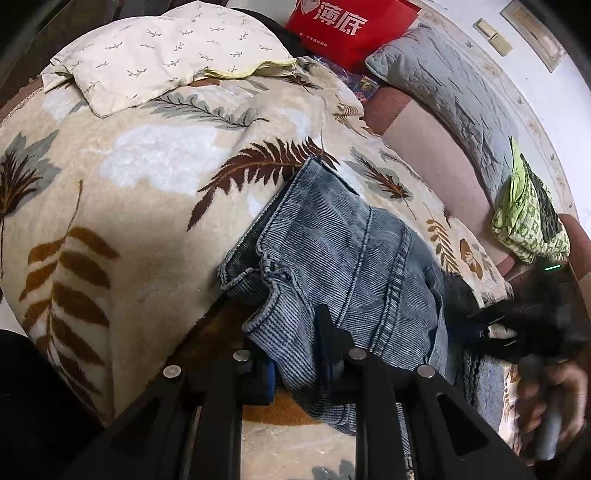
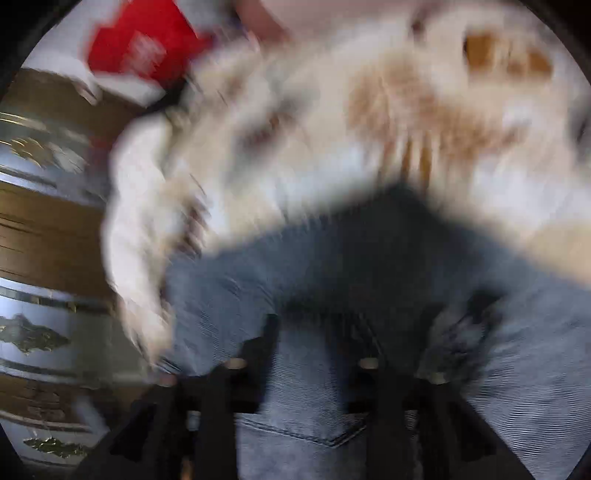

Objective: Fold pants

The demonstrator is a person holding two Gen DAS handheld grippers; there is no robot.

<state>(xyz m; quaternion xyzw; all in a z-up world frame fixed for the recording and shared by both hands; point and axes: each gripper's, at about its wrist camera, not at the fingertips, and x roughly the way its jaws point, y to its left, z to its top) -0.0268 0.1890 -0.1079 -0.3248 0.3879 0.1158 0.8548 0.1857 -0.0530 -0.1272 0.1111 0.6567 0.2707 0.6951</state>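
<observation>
Pinching a fold of the jeans (image 1: 343, 258), the left gripper (image 1: 306, 354) has its jaws pressed on denim. The jeans lie bunched on the blanket (image 1: 129, 192), near its edge. The right gripper (image 2: 314, 343) hovers over the jeans, jaws apart with denim below; blur hides any contact.

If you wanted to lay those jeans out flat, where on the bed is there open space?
The leaf-print blanket lies bare between the cream pillow and the jeans. It is crowded toward the red bag, grey pillow and green cloth.
</observation>
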